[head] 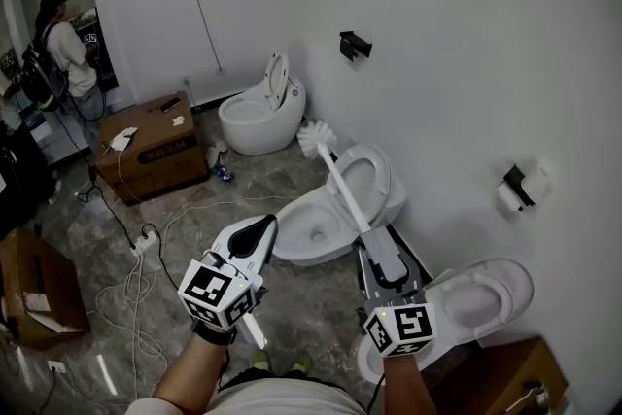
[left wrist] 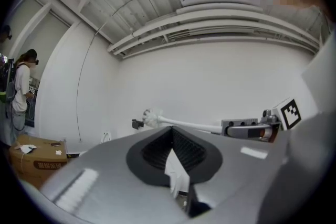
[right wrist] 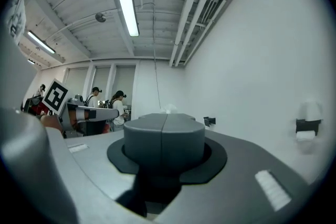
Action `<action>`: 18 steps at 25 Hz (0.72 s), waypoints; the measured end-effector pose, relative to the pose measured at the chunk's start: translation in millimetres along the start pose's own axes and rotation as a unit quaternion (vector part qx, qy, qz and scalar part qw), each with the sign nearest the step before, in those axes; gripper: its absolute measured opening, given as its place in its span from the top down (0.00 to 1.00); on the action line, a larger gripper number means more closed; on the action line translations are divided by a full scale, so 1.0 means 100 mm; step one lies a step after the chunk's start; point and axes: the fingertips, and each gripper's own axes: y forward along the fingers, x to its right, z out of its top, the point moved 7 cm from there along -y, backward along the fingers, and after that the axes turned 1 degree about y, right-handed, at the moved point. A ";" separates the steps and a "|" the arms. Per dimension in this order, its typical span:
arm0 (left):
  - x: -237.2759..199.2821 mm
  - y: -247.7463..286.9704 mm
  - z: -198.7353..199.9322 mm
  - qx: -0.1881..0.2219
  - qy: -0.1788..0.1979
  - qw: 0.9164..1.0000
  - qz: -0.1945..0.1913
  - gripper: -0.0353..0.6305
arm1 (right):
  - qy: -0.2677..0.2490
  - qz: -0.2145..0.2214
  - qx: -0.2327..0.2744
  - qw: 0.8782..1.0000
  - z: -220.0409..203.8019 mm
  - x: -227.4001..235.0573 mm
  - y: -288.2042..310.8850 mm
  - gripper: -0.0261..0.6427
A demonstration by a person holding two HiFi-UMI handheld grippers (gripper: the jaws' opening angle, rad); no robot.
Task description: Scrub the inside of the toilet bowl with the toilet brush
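Observation:
My right gripper (head: 373, 234) is shut on the white handle of the toilet brush (head: 336, 174). The brush slants up and to the left, with its bristle head (head: 313, 137) in the air beyond the middle toilet (head: 313, 230). That toilet's lid is raised against the wall. In the right gripper view only a tuft of the bristle head (right wrist: 168, 108) shows above the closed jaws. My left gripper (head: 259, 227) hovers left of the bowl, shut with nothing held. The left gripper view shows the toilet brush (left wrist: 157, 119) and my right gripper (left wrist: 245, 128) against the white wall.
A second toilet (head: 259, 116) stands farther along the wall, and a third (head: 478, 298) is under my right arm. Cardboard boxes (head: 154, 147) and loose cables (head: 136, 279) lie on the floor at left. A person (head: 64, 51) stands at the back left. A paper holder (head: 515, 190) hangs on the wall.

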 end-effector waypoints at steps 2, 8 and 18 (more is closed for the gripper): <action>-0.06 -0.01 -0.01 0.003 -0.002 1.000 0.009 0.94 | 0.013 -0.001 0.005 1.000 0.00 0.08 -0.01 0.72; -0.11 0.04 -0.15 0.005 0.001 1.000 0.022 0.94 | 0.038 -0.003 -0.005 0.999 -0.16 0.27 -0.05 0.72; 0.01 0.16 -0.27 0.009 -0.006 0.999 0.031 0.94 | 0.041 0.004 -0.018 0.999 -0.33 0.56 -0.11 0.72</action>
